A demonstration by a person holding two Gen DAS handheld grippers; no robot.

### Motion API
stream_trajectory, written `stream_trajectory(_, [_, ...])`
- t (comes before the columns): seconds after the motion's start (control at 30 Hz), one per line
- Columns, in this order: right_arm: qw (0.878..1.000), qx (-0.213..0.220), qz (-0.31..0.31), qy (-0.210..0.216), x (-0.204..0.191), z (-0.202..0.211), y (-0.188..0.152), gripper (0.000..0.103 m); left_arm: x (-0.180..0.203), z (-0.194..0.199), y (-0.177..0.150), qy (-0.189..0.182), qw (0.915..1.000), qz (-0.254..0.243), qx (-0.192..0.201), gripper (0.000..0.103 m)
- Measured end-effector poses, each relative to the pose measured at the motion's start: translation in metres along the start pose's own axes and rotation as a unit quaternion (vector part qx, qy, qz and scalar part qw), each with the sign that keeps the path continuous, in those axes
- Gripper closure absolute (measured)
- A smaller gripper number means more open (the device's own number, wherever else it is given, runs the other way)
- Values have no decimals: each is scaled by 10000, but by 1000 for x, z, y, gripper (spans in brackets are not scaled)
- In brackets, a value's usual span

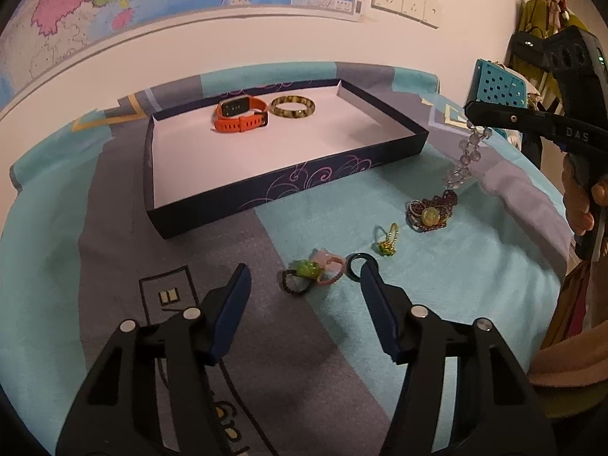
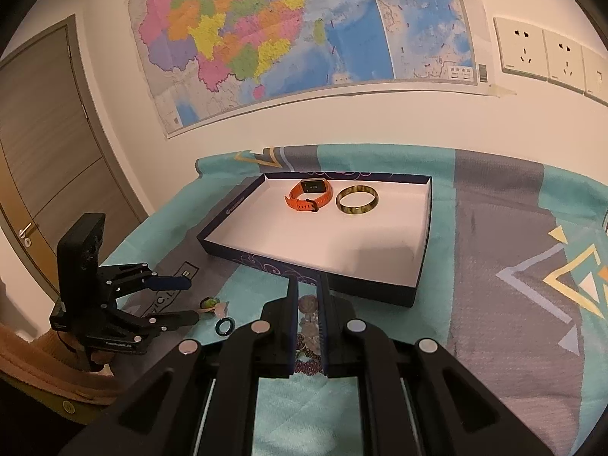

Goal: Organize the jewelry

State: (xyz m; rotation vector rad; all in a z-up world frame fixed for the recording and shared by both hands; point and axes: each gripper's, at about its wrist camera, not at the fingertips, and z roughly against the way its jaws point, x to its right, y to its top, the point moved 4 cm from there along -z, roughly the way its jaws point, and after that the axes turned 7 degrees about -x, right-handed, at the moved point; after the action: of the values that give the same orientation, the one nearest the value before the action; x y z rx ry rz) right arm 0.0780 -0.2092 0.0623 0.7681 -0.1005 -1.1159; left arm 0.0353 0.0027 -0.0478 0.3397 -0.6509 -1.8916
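A dark blue tray (image 1: 288, 184) with a white floor holds an orange watch (image 1: 240, 113) and a green-brown bangle (image 1: 292, 107). My left gripper (image 1: 302, 277) is open and empty, low over the cloth, near a dark ring (image 1: 357, 266) and a green and pink bracelet cluster (image 1: 309, 271). My right gripper (image 2: 308, 292) is shut on a clear bead bracelet (image 1: 465, 159), which hangs above a purple bead pile with a yellow stone (image 1: 431, 211). The tray (image 2: 414, 262), watch (image 2: 308, 195) and bangle (image 2: 357, 200) also show in the right wrist view.
A small gold charm (image 1: 387, 241) lies on the teal and grey cloth (image 1: 475, 266) between the ring and the purple pile. A map and wall sockets (image 2: 539, 53) are on the wall behind. A door (image 2: 41, 174) is at the left.
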Motion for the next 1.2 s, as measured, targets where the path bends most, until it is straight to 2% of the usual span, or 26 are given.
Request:
stream_trajectory(0.47, [9999, -26, -111, 34, 4, -5, -1, 95, 11, -8, 0, -165, 9997, -156, -70, 51])
stream_trajectory(0.63, [9999, -17, -140, 49, 4, -4, -2, 95, 10, -10, 2, -175, 9997, -123, -104, 59])
stream_trajectory(0.7, [9999, -20, -149, 65, 4, -5, -2, 95, 9, -11, 2, -201, 9997, -93, -126, 68])
stream_trajectory(0.83, [9998, -21, -166, 71, 4, -5, -3, 95, 11, -12, 4, -175, 9997, -123, -128, 74])
stream_trajectory(0.9, [9998, -18, -162, 77, 3, -5, -3, 95, 13, -13, 5, -156, 9997, -162, -129, 87])
stream_trajectory(1.07, [9999, -20, -152, 77, 3, -5, -3, 95, 13, -15, 7, -104, 9997, -138, -170, 90])
stream_trajectory(1.17, [9999, -18, -149, 82, 2, -5, -2, 95, 13, -12, 8, -171, 9997, -93, -132, 98])
stream_trajectory(1.2, [9999, -12, -148, 87, 2, -5, -2, 95, 13, -10, 8, -222, 9997, -73, -111, 98])
